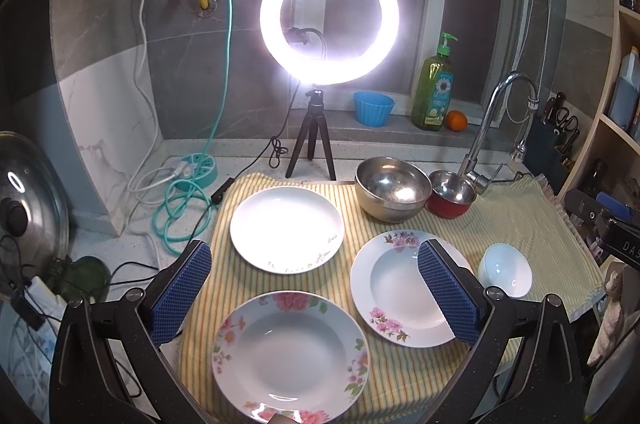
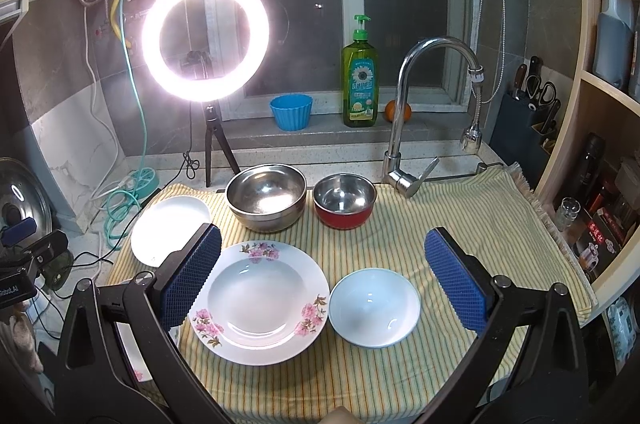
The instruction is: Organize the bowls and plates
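Left gripper [image 1: 314, 290] jaws wide apart, holding nothing, above flowered plates [image 1: 290, 356] on striped cloth [image 1: 516, 220]. Right gripper [image 2: 322, 280] jaws wide apart, empty, above flowered plate [image 2: 260, 302] and white bowl [image 2: 374, 308], which touch. Steel bowl [image 2: 266, 195], red bowl [image 2: 344, 199] at rear.

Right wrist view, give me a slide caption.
Open right tongs hover over a floral plate and white bowl on a striped cloth.

I note the ring light [image 1: 329, 17] blooming hard behind the plain white plate [image 1: 287, 228], which glares; fisheye edges around it bend and darken.
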Demonstrator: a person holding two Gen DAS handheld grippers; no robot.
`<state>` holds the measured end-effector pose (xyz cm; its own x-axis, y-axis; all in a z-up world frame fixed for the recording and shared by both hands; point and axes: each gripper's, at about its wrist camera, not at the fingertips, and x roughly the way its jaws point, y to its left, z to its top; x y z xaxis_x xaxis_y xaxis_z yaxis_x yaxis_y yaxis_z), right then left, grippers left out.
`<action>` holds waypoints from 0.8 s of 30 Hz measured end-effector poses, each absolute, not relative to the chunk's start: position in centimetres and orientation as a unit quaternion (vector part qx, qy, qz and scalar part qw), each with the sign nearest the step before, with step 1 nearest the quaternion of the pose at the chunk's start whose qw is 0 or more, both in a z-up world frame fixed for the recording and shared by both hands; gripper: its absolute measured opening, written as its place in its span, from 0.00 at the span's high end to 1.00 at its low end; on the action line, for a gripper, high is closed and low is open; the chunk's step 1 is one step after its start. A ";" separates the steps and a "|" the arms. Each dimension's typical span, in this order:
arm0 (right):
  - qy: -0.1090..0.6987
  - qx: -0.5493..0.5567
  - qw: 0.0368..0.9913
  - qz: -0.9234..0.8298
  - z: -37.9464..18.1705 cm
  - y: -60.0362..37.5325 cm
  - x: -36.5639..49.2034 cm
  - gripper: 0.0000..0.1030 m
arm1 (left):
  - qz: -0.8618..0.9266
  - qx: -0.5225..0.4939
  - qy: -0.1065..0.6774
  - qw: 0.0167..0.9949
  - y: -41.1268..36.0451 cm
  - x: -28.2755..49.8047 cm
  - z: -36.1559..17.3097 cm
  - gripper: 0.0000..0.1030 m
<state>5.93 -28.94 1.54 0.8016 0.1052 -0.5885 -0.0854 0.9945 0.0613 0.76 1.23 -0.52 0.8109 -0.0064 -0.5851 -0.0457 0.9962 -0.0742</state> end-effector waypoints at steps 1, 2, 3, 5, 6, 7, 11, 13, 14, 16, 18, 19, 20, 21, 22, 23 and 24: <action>0.311 0.015 0.949 0.050 1.5 -28.9 6.0 0.00 | 0.011 -0.042 0.308 0.950 1.2 0.7 -0.6 0.01; 0.312 0.015 0.949 0.050 1.6 -28.9 6.1 0.00 | 0.011 -0.042 0.308 0.950 1.2 0.8 -0.6 0.01; 0.311 0.015 0.949 0.050 1.5 -28.9 6.1 0.00 | 0.011 -0.042 0.309 0.950 1.3 0.8 -0.6 0.01; 0.312 0.015 0.949 0.050 1.5 -28.9 6.1 0.00 | 0.011 -0.043 0.309 0.950 1.3 0.8 -0.7 0.01; 0.312 0.015 0.949 0.050 1.5 -28.9 6.1 0.00 | 0.011 -0.042 0.309 0.950 1.2 0.8 -0.7 0.01; 0.312 0.016 0.948 0.051 1.5 -28.9 6.2 0.00 | 0.011 -0.042 0.309 0.950 1.2 0.8 -0.7 0.01; 0.314 0.014 0.948 0.050 1.3 -28.9 6.4 0.00 | 0.010 -0.043 0.312 0.949 1.3 1.0 -0.9 0.01; 0.316 0.014 0.947 0.050 1.0 -28.9 6.5 0.00 | 0.008 -0.043 0.315 0.948 1.2 1.2 -1.1 0.01; 0.317 0.014 0.947 0.050 0.9 -28.8 6.5 0.00 | 0.007 -0.041 0.317 0.947 1.1 1.3 -1.2 0.01; 0.321 0.015 0.946 0.050 0.4 -28.9 6.4 0.00 | 0.006 -0.040 0.320 0.946 1.1 1.6 -1.3 0.01; 0.327 0.018 0.943 0.049 -0.2 -29.1 6.4 0.00 | 0.004 -0.038 0.324 0.945 1.1 2.0 -1.5 0.01; 0.331 0.021 0.942 0.050 -0.4 -29.1 6.4 0.00 | 0.002 -0.037 0.326 0.945 1.1 2.2 -1.6 0.01; 0.334 0.023 0.941 0.050 -0.6 -29.2 6.5 0.00 | 0.000 -0.036 0.329 0.944 1.1 2.4 -1.8 0.01; 0.338 0.026 0.940 0.050 -0.8 -29.3 6.6 0.00 | -0.001 -0.034 0.332 0.943 1.2 2.7 -1.9 0.01; 0.342 0.031 0.938 0.052 -1.2 -29.5 6.6 0.00 | -0.004 -0.034 0.335 0.942 1.2 2.8 -2.1 0.01; 0.345 0.035 0.936 0.053 -1.4 -29.7 6.6 0.00 | -0.007 -0.034 0.338 0.940 1.1 3.1 -2.3 0.01; 0.349 0.038 0.935 0.054 -1.7 -29.7 6.7 0.00 | -0.010 -0.033 0.342 0.939 1.2 3.3 -2.5 0.01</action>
<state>6.67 -29.74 -1.65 0.7512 0.1278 -0.6476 -0.0751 0.9913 0.1085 3.28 1.15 -2.49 0.7664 -0.0414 -0.6410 -0.0038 0.9976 -0.0690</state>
